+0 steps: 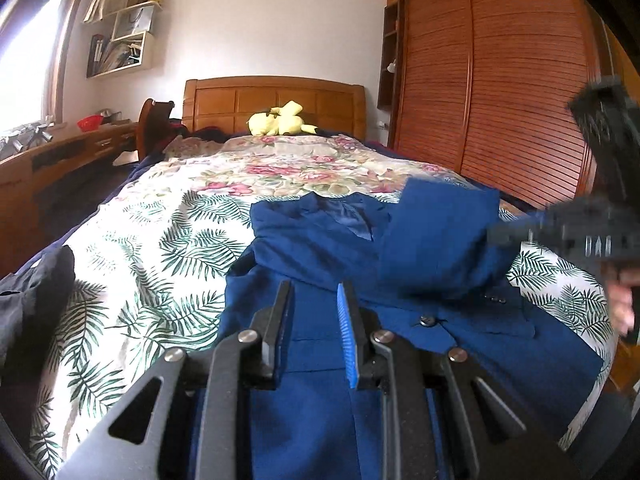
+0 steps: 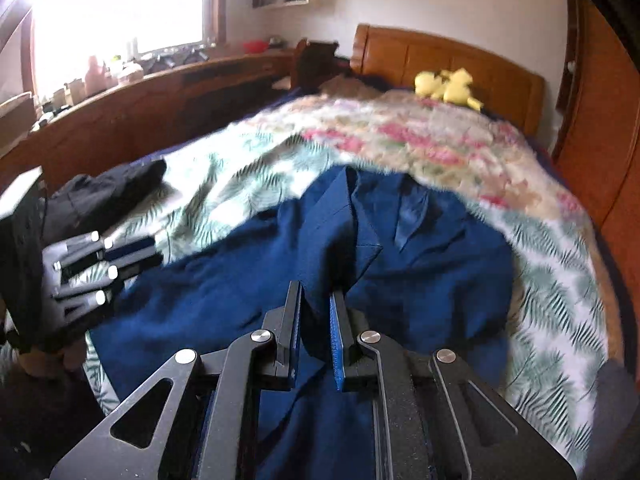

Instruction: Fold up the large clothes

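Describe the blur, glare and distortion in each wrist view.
Left wrist view: blue jacket fairly sharp, the other hand-held gripper motion-smeared at right, window bright, wardrobe bowed by fisheye. Right wrist view: bedspread blurred throughout, window blown out to white.

Both wrist cams near, facing headboard (image 1: 276, 98); share jacket (image 2: 320, 248)

The left gripper (image 1: 315, 304) points forward and slightly downward, its jaws a narrow gap apart over blue cloth; whether they pinch it is unclear. The right gripper (image 2: 317, 312) tilts down more steeply, jaws close together with a fold of cloth between them. A hand (image 1: 624, 304) grasps its handle
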`<action>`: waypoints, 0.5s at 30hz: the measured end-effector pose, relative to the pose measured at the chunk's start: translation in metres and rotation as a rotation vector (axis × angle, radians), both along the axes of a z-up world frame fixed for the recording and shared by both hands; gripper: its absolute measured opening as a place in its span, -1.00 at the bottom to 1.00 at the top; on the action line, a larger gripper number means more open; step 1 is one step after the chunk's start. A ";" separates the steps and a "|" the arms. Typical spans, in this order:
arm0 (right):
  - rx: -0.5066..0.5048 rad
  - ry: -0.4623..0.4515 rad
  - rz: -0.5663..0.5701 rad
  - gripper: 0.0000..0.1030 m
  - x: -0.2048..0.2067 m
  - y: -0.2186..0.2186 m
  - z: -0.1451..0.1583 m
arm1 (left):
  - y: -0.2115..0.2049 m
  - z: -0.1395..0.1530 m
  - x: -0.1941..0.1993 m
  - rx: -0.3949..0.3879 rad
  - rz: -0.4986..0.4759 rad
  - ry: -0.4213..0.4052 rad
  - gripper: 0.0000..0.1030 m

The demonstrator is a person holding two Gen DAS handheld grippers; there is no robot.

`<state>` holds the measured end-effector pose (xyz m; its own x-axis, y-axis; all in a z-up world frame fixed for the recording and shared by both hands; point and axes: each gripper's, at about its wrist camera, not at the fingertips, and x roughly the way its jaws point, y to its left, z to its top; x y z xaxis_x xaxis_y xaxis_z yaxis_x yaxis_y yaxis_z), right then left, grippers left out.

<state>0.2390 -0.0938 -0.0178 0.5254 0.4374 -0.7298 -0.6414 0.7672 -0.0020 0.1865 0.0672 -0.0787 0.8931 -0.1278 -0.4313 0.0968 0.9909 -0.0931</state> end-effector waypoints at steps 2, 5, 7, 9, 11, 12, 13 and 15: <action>-0.003 0.043 0.000 -0.73 -0.006 0.001 -0.016 | -0.001 -0.001 0.001 0.005 -0.001 0.004 -0.62; -0.049 0.105 0.014 -0.68 -0.014 0.003 -0.044 | -0.004 -0.003 0.003 0.012 -0.005 0.012 -0.62; -0.047 0.129 0.022 -0.58 -0.019 0.001 -0.054 | -0.006 -0.005 0.005 0.020 -0.008 0.016 -0.62; -0.024 0.150 0.025 -0.48 -0.023 -0.003 -0.059 | -0.008 -0.006 0.007 0.019 -0.013 0.021 -0.62; 0.003 0.154 0.035 -0.42 -0.029 -0.007 -0.059 | -0.009 -0.007 0.008 0.014 -0.023 0.027 -0.62; 0.007 0.148 0.036 -0.40 -0.030 -0.008 -0.058 | -0.010 -0.008 0.009 0.013 -0.027 0.028 -0.62; 0.001 0.135 0.033 -0.39 -0.033 -0.010 -0.057 | -0.011 -0.008 0.009 0.015 -0.030 0.029 -0.62; -0.009 0.120 0.025 -0.38 -0.035 -0.015 -0.057 | -0.015 -0.009 0.009 0.024 -0.037 0.030 -0.62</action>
<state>0.2043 -0.1089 -0.0748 0.4229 0.4426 -0.7908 -0.6563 0.7513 0.0696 0.1958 0.0526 -0.0877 0.8745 -0.1493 -0.4616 0.1305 0.9888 -0.0726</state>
